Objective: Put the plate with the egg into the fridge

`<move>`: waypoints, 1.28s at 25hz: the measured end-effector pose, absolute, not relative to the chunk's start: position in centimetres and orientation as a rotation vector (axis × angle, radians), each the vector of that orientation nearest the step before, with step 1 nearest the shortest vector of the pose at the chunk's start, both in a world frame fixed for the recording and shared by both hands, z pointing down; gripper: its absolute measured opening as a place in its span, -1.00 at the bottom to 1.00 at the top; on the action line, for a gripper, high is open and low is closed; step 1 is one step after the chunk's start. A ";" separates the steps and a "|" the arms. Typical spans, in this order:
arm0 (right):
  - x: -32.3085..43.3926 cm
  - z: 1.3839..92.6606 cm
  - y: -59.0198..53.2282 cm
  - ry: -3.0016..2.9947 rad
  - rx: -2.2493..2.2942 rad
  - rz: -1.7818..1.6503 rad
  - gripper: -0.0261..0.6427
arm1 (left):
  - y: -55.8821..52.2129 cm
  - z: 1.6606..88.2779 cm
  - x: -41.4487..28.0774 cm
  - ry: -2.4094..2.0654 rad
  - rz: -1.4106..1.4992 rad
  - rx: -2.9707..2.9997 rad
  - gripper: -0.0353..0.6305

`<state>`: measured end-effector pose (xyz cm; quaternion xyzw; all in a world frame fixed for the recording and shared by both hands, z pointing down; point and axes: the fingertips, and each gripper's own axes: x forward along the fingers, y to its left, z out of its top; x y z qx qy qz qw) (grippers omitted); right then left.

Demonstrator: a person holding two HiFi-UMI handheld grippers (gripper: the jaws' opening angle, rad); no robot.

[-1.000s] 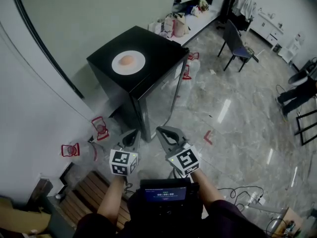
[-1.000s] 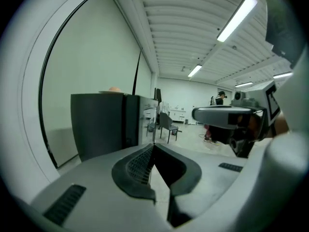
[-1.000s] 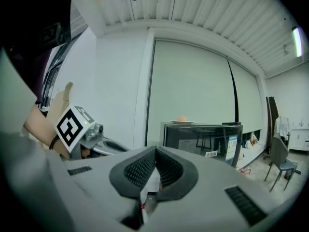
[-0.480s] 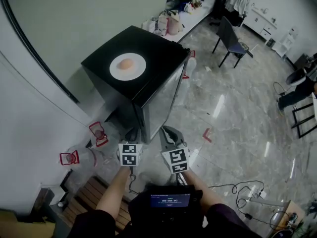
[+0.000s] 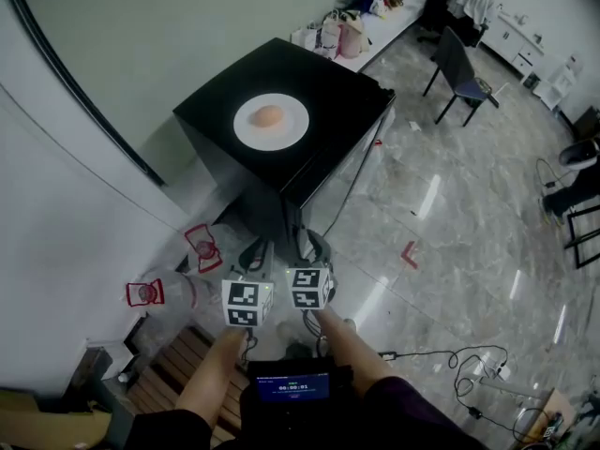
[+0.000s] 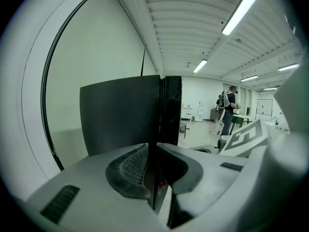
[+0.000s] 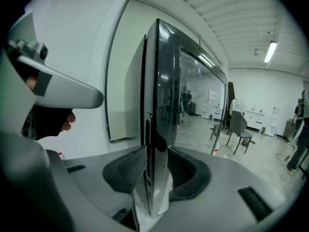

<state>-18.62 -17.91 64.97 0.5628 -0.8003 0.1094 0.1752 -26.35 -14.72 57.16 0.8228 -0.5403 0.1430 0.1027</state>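
A white plate (image 5: 271, 122) with a brown egg (image 5: 268, 115) lies on top of the low black fridge (image 5: 323, 81). Both grippers are held low at the fridge's near front corner. My right gripper (image 5: 314, 244) has just been opening its jaws. In the right gripper view the glossy door edge (image 7: 157, 81) stands between the pads of this gripper (image 7: 155, 170), with a gap on the right side. My left gripper (image 5: 258, 248) is beside it, and in its own view it (image 6: 153, 173) has pads all but together, nothing held, facing the fridge's side (image 6: 120, 115).
Two red-labelled bottles (image 5: 202, 247) (image 5: 150, 293) lie on the floor left of the fridge. Wooden slats (image 5: 178, 373) sit near my feet and cables (image 5: 450, 364) trail at the right. A chair (image 5: 464, 68) and bags (image 5: 337, 31) are beyond the fridge. A person (image 6: 231, 108) stands far off.
Both grippers have moved forward to the fridge's front corner and drawn closer together. The right one has dropped lower and now straddles the door edge.
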 end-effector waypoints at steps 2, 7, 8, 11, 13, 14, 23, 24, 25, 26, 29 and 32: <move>-18.5 65.0 -18.5 -2.244 1.652 0.314 -0.57 | -14.7 56.9 -26.6 -1.593 0.421 2.432 -0.85; -18.7 65.0 -18.8 -2.227 1.706 0.290 -0.57 | -14.7 57.2 -27.1 -1.577 0.419 2.431 -0.85; -18.7 65.0 -18.7 -2.219 1.711 0.293 -0.57 | -14.7 57.2 -27.1 -1.577 0.420 2.432 -0.85; -18.6 65.0 -18.7 -2.200 1.729 0.289 -0.57 | -14.7 57.4 -27.1 -1.576 0.424 2.431 -0.85; -18.6 65.1 -18.7 -2.196 1.735 0.291 -0.57 | -14.6 57.5 -27.1 -1.571 0.426 2.429 -0.85; -18.5 65.2 -18.6 -2.194 1.734 0.296 -0.57 | -14.6 57.6 -27.0 -1.569 0.428 2.426 -0.85; -18.5 65.0 -18.4 -2.192 1.721 0.316 -0.61 | -14.2 57.9 -27.0 -1.580 0.434 2.402 -0.85; -18.5 65.2 -18.4 -2.188 1.720 0.319 -0.61 | -14.1 58.0 -27.0 -1.580 0.434 2.400 -0.85; -18.5 65.2 -18.4 -2.187 1.721 0.321 -0.61 | -14.1 58.0 -27.0 -1.578 0.435 2.398 -0.85; -18.6 65.2 -18.4 -2.189 1.724 0.323 -0.62 | -14.0 58.1 -27.0 -1.577 0.435 2.397 -0.85; -18.7 65.1 -18.5 -2.197 1.726 0.334 -0.63 | -14.0 58.2 -27.0 -1.571 0.437 2.399 -0.85; -18.7 65.1 -18.3 -2.216 1.696 0.353 -0.63 | -13.9 58.2 -26.6 -1.563 0.439 2.401 -0.85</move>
